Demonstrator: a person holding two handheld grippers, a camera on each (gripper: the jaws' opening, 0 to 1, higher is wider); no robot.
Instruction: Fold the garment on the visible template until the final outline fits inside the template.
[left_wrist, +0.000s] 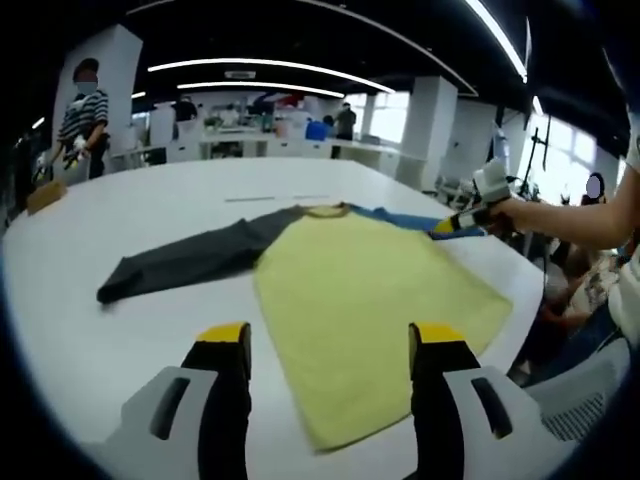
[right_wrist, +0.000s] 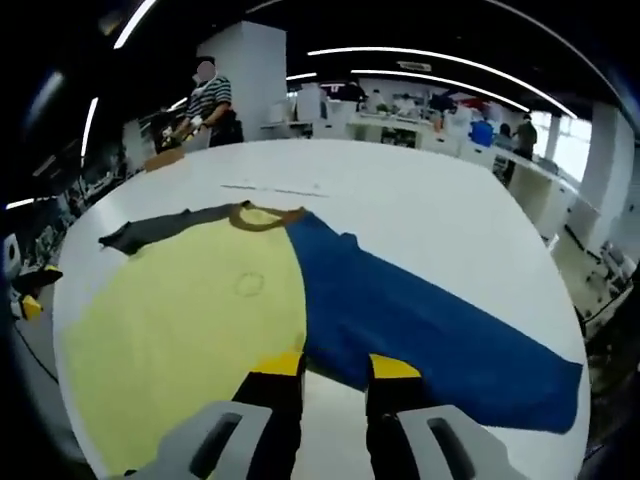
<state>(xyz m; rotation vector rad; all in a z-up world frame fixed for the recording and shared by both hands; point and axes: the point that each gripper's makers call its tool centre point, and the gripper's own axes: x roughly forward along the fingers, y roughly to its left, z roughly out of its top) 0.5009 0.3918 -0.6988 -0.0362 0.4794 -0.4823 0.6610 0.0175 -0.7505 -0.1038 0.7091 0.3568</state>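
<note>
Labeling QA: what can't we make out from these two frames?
- Template: nothing legible on the table in either view; the shirt may cover it.
- Blue sleeve: left gripper view, foreshortened behind the yellow body.
- Grey sleeve: right gripper view, cuff too small.

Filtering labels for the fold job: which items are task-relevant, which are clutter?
Job:
- yellow raglan shirt with grey and blue sleeves
- left gripper
- right gripper

Lying about:
- white table
- brown flat object at its far edge
- person in striped top
</note>
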